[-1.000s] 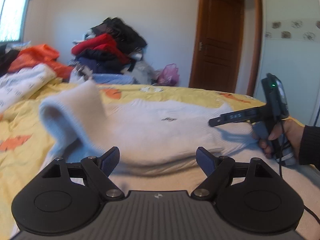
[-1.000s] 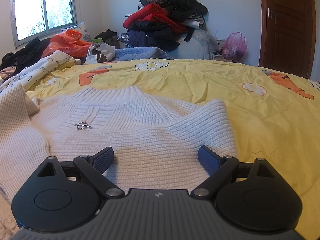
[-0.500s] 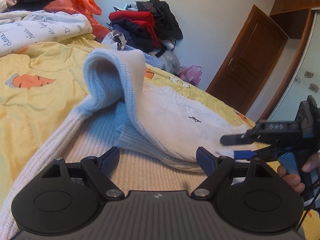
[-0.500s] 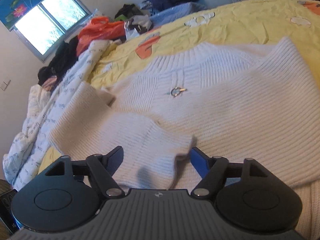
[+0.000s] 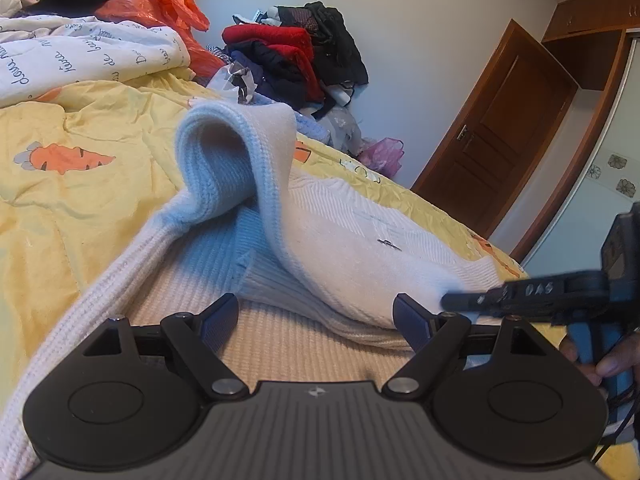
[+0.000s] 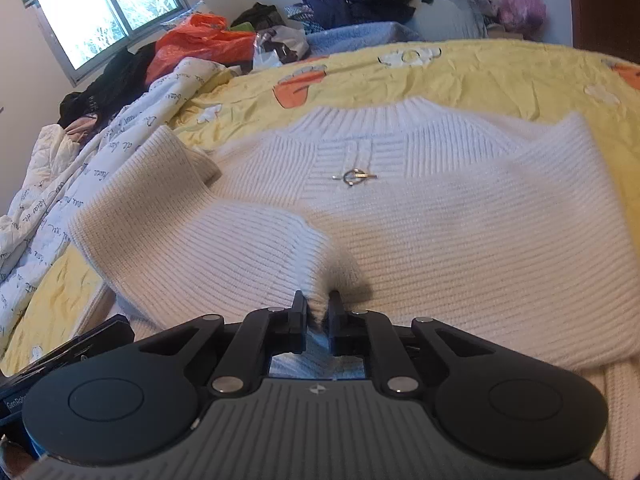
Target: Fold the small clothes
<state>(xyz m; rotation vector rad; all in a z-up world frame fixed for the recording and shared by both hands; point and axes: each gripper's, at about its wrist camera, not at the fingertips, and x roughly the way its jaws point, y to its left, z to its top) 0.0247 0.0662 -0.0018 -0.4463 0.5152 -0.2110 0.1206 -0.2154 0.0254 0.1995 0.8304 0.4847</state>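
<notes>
A yellow bed, crowded along its far side

The bed point(image 6: 500, 76) wears a creased yellow cover printed with orange carrots. A white knitted sweater point(image 6: 460, 232) lies spread across its middle, one sleeve doubled back over the body. Against the far edge rest a white quilt with script lettering point(image 5: 80, 60), an orange plastic bag point(image 6: 200, 40), dark garments and a heap of red and black clothes point(image 5: 296, 60)

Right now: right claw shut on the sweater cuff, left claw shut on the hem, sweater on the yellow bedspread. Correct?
Not quite. The left claw is open, gripping nothing; the left wrist view shows its jaws wide apart over the sweater. The rest holds: the right claw is shut on the cuff, on the yellow bedspread.
</notes>
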